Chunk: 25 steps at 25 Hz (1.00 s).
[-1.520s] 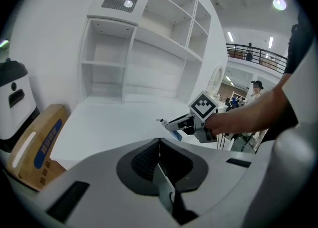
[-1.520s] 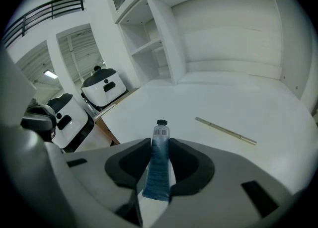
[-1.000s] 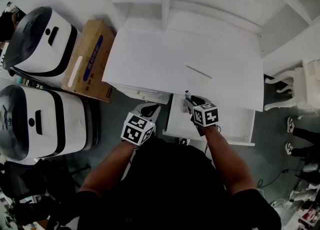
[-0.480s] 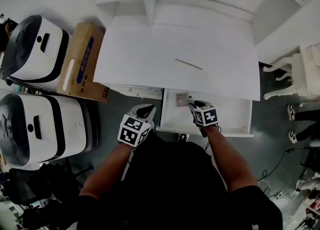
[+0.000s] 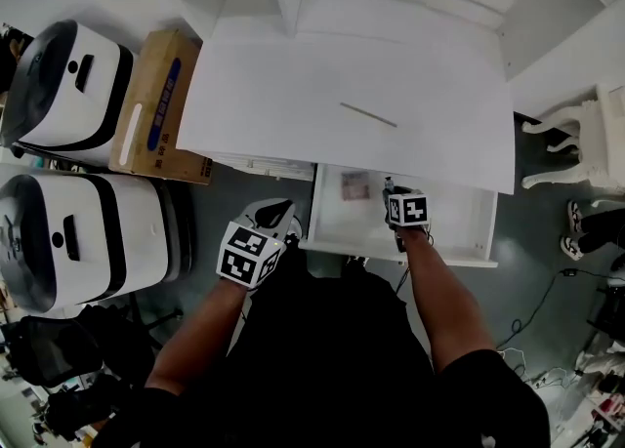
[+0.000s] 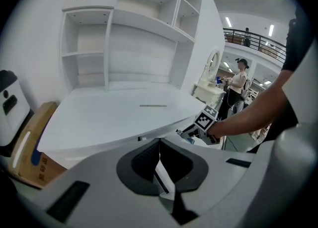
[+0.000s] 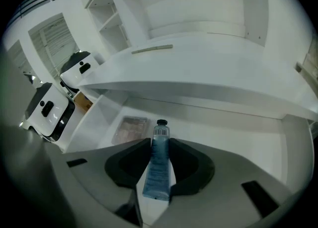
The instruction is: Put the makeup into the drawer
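Observation:
A blue makeup tube [image 7: 159, 165] with a black cap lies lengthwise between the jaws of my right gripper [image 7: 160, 145], which is shut on it, cap end forward. In the head view the right gripper [image 5: 390, 187] hangs over the open white drawer [image 5: 459, 226] under the desk. A flat pinkish makeup palette [image 7: 130, 128] lies on the drawer floor to the left of the tube; it also shows in the head view as the palette [image 5: 354, 185]. My left gripper [image 5: 281, 208] is shut and empty, left of the drawer, in front of the desk edge.
The white desk [image 5: 293, 95] has a shelf unit at its back and a thin strip [image 5: 368, 115] lying on top. Two white-and-black machines [image 5: 73, 75] [image 5: 78, 241] and a cardboard box [image 5: 151, 109] stand on the left. A white stool [image 5: 576, 143] stands on the right.
My right gripper has come down from the desk's front edge into the open drawer, still holding the tube. The left gripper has hardly moved.

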Available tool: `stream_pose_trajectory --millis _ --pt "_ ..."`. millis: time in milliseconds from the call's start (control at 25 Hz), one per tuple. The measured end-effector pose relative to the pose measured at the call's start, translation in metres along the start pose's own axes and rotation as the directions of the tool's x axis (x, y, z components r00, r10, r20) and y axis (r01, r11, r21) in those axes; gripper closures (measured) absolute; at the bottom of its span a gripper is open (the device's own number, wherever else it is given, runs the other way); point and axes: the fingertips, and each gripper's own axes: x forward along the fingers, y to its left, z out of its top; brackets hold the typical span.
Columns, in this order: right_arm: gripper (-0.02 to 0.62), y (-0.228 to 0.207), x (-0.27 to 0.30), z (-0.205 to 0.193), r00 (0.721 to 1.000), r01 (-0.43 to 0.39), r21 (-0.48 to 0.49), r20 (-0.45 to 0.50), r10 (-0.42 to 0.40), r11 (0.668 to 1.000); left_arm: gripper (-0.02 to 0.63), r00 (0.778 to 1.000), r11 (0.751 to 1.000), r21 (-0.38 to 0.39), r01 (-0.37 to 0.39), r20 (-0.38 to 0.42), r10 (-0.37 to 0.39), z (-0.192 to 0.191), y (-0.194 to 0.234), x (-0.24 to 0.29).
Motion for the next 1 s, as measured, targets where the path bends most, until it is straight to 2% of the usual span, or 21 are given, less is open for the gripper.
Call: stream_pose_trajectory --millis 200,720,1000 --pt "0.463 -0.014 0.018 0.000 0.999 0.035 0.041 0.001 -0.035 0.999 0.595 1.000 1.000 -0.007 -0.006 -0.009 0.006 -0.001 -0.001 -0.005" --pt "0.462 -0.017 0.031 -0.002 0.996 0.088 0.044 0.000 -0.088 0.995 0.595 1.000 0.998 -0.053 -0.023 -0.019 0.022 -0.012 0.010 -0.013" --pt "0.462 -0.013 0.019 0.001 0.995 0.098 0.040 0.015 -0.098 0.994 0.595 1.000 0.999 -0.030 0.014 0.002 -0.014 -0.002 0.013 -0.009"
